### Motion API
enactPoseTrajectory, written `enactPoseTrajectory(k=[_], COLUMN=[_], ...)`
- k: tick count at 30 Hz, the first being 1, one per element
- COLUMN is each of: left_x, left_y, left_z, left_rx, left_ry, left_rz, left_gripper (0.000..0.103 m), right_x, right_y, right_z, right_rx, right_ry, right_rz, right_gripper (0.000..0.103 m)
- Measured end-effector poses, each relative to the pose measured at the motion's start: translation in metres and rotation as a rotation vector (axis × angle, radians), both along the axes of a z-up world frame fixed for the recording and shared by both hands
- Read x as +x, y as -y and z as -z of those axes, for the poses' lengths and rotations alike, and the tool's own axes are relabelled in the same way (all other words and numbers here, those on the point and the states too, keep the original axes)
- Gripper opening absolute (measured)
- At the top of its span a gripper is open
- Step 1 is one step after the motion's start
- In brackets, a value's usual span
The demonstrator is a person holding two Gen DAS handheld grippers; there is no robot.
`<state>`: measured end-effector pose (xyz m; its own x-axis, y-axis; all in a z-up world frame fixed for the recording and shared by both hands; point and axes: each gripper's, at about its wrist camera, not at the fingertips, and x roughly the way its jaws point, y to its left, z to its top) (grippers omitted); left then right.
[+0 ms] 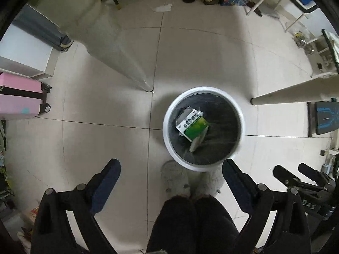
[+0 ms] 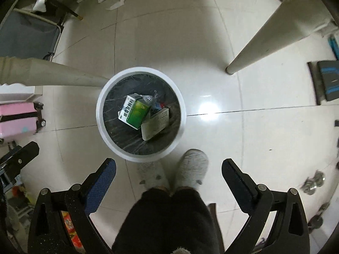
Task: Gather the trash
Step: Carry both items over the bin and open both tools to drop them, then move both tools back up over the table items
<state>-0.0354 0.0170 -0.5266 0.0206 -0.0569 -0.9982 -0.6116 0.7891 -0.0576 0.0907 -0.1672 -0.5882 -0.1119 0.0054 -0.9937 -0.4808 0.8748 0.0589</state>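
Both the left gripper [image 1: 171, 165] and the right gripper [image 2: 168, 164] hang wide open and empty above a pale tiled floor [image 1: 110, 105]. Below them the white bin [image 1: 203, 128] holds a green-and-white box [image 2: 135, 111] and a pale packet [image 2: 155, 124], between table legs [image 1: 118, 48], with a pink suitcase [image 1: 21, 97] off to one side.

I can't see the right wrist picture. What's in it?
A white trash bin with a dark liner stands on the tiled floor, holding a green and white box and a pale packet. The right gripper hangs open and empty above a person's slippers.
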Motion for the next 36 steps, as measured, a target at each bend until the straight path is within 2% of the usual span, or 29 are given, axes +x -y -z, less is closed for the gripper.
enactPoseTrajectory(k=[10, 20, 25, 29, 33, 36], left_x=[-0.007, -0.017, -0.017, -0.007, 0.021, 0.051], left_y=[0.02, 0.03, 0.023, 0.01, -0.012, -0.033], left_z=[-0.089, -0.188, -0.237, -0.277, -0.309, -0.326], left_rx=[-0.002, 0.0, 0.045, 0.089, 0.215, 0.262], left_ry=[0.018, 0.078, 0.094, 0.171, 0.22, 0.253], left_rz=[0.011, 0.039, 0.039, 0.024, 0.011, -0.011], left_gripper=[0.098, 0.098, 0.098, 0.098, 0.098, 0.103], right_x=[-0.01, -0.036, -0.042, -0.036, -0.012, 0.023], right_y=[0.0, 0.005, 0.003, -0.005, -0.022, -0.034], right_z=[-0.117, -0.256, -0.319, -0.365, -0.401, -0.424], right_rx=[-0.004, 0.042, 0.076, 0.128, 0.187, 0.219], right_ry=[0.075, 0.127, 0.133, 0.127, 0.152, 0.162], right_rz=[-0.045, -0.067, -0.045, 0.023, 0.059, 0.095], right_gripper=[0.101, 0.101, 0.101, 0.101, 0.101, 0.101])
